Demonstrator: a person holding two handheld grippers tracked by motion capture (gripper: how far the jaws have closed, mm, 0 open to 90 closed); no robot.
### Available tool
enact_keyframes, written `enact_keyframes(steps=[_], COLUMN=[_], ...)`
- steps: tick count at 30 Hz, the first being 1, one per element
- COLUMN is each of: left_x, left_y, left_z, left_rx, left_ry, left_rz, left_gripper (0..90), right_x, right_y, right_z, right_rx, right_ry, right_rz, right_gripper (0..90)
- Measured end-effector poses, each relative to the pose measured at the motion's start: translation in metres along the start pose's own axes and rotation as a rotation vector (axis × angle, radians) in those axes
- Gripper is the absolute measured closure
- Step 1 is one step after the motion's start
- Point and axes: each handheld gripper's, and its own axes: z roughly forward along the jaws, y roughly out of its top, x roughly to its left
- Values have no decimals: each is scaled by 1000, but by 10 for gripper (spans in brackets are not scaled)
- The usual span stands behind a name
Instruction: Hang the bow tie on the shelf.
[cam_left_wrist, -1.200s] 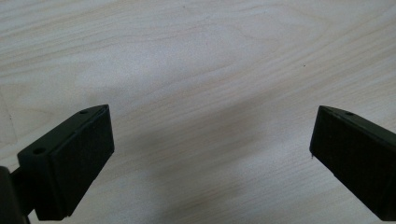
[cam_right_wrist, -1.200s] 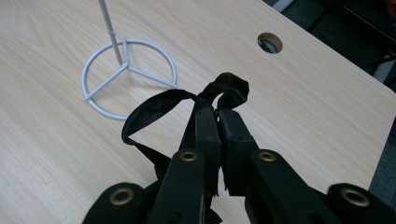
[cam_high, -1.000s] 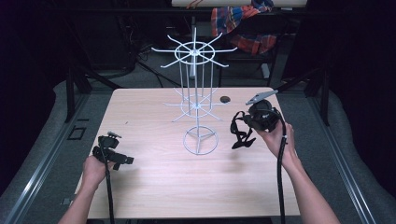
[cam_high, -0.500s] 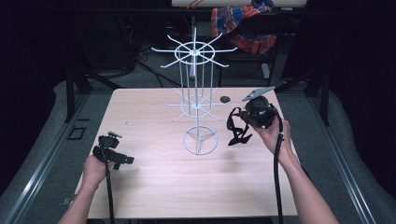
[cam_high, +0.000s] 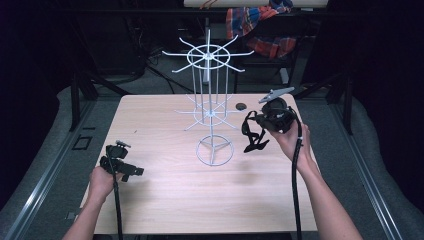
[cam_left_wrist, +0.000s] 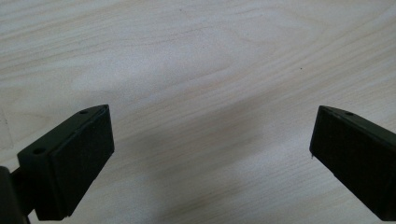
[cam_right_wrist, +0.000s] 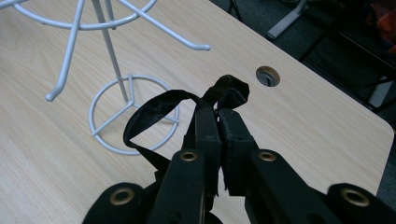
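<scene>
A white wire rack (cam_high: 209, 107) with hooked arms stands on a ring base (cam_high: 214, 151) at the middle of the wooden table (cam_high: 165, 200). My right gripper (cam_high: 257, 120) hovers to the right of the rack, shut on a black strap (cam_high: 254, 134) that hangs in a loop above the table. In the right gripper view the strap (cam_right_wrist: 161, 109) loops out left of the shut gripper (cam_right_wrist: 218, 121), with the rack's ring base (cam_right_wrist: 132, 112) behind it. My left gripper (cam_high: 131, 171) rests low at the table's left, open over bare wood (cam_left_wrist: 210, 107).
A small round hole (cam_high: 241, 106) sits in the table near the far edge, seen also as the hole (cam_right_wrist: 267, 76) in the right gripper view. Checked cloth (cam_high: 265, 27) hangs behind the table. Dark floor and metal rails surround the table.
My right gripper has drifted a little left toward the rack, carrying the strap. The left gripper has stayed still.
</scene>
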Motion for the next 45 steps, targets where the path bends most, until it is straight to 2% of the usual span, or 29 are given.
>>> enact_keyframes(steps=[26, 45], left_x=[0, 0], left_y=[0, 0], left_z=[0, 0], left_rx=[3, -1], left_ry=[-4, -6], left_rz=[1, 1], left_gripper=[0, 0], right_x=[3, 22], right_y=[21, 34], right_z=[0, 13], right_rx=[-5, 6], right_ry=[-21, -8], right_rz=[-17, -68], right_gripper=[873, 873])
